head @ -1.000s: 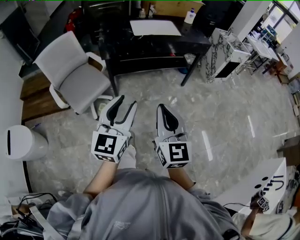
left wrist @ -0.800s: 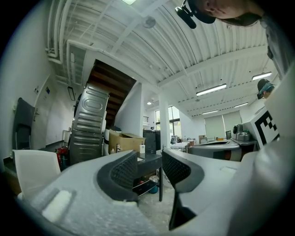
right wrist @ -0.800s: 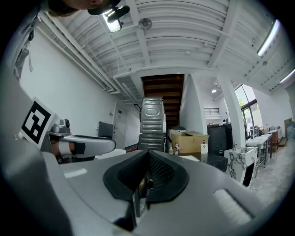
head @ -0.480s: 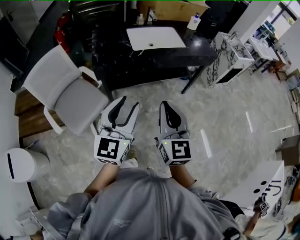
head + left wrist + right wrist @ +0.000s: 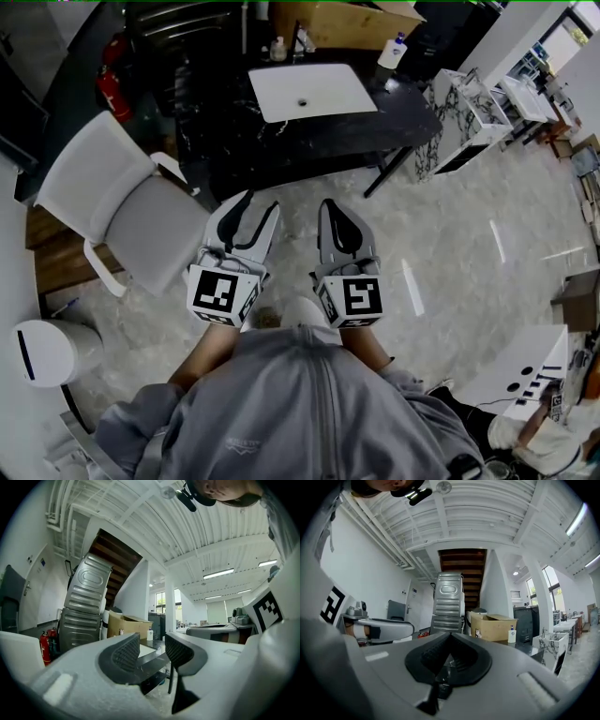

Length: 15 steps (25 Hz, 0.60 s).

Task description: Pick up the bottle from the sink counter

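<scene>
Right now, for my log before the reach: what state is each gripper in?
Left gripper: open, nothing between its jaws.
Right gripper: shut, empty.

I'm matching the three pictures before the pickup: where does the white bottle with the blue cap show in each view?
Head view: the white bottle stands near the top, right of the sink.
Left gripper view: near the centre, small and distant.
Right gripper view: right of centre.
Shared landmark: the cardboard box, beside the bottle in every view.
</scene>
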Available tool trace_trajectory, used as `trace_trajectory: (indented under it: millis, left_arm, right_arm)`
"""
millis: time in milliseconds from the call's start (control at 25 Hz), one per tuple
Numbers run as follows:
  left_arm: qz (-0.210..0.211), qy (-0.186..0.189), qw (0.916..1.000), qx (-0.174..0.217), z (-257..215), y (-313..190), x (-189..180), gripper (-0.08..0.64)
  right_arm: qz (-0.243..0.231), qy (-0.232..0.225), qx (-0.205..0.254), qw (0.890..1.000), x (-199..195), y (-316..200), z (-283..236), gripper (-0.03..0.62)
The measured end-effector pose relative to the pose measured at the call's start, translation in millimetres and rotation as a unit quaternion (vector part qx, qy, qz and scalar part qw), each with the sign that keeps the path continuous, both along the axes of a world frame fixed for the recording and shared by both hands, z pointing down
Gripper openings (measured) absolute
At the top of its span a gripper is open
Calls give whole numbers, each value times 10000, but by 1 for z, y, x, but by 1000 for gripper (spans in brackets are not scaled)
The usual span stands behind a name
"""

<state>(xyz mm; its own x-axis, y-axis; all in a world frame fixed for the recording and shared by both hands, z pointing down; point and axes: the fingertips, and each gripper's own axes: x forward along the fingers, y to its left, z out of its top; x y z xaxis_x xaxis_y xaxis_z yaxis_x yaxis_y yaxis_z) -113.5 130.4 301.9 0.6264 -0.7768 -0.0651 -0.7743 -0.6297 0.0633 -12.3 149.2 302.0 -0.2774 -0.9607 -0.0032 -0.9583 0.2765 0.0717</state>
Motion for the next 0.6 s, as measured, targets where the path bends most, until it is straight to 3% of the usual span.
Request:
trace_trajectory:
  millis: [320, 600]
  left_arm:
    - [44, 178, 9998, 37, 9, -74, 18, 172]
    - [25, 177, 9998, 99, 26, -182, 52, 172]
  right_arm:
    - [-131, 105, 162, 9997, 11, -70, 4, 0]
    - [-290, 177, 329, 9989, 38, -179, 9, 0]
